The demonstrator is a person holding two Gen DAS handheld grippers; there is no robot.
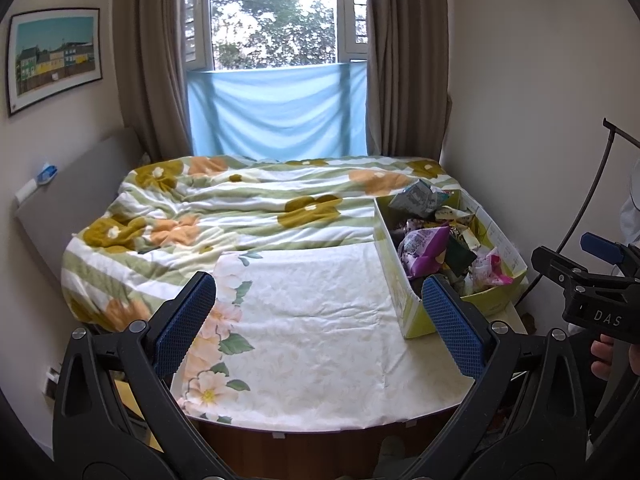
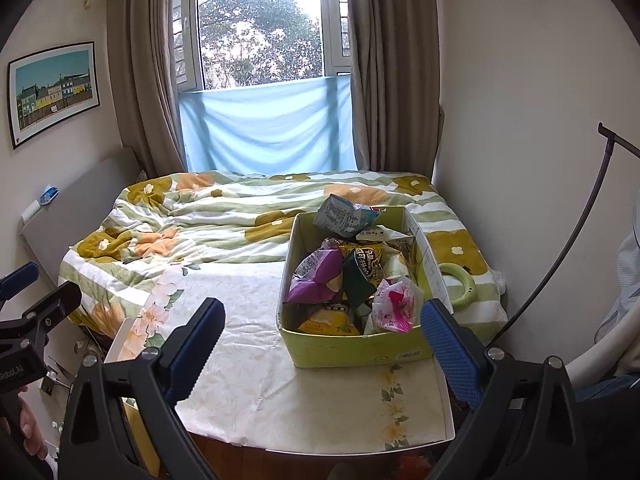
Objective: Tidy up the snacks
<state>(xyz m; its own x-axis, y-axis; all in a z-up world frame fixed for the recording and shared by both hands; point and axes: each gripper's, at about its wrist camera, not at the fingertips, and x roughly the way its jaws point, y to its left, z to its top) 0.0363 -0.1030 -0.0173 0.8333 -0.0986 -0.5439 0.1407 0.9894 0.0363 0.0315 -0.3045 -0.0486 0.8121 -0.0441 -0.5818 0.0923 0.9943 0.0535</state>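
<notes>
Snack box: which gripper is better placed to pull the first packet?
Right. The snack box sits between the open right gripper's fingers; the left gripper faces bare tablecloth, box off to its right.

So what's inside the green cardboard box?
The green box holds loose snack packets: a purple bag, a pink-and-white one, a yellow one, a grey one. Whatever lies beneath the pile is covered.

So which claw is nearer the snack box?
Right. The right claw hangs open just before the snack box, nearly centred on it; the left claw, also open, sits off to its left.
</notes>
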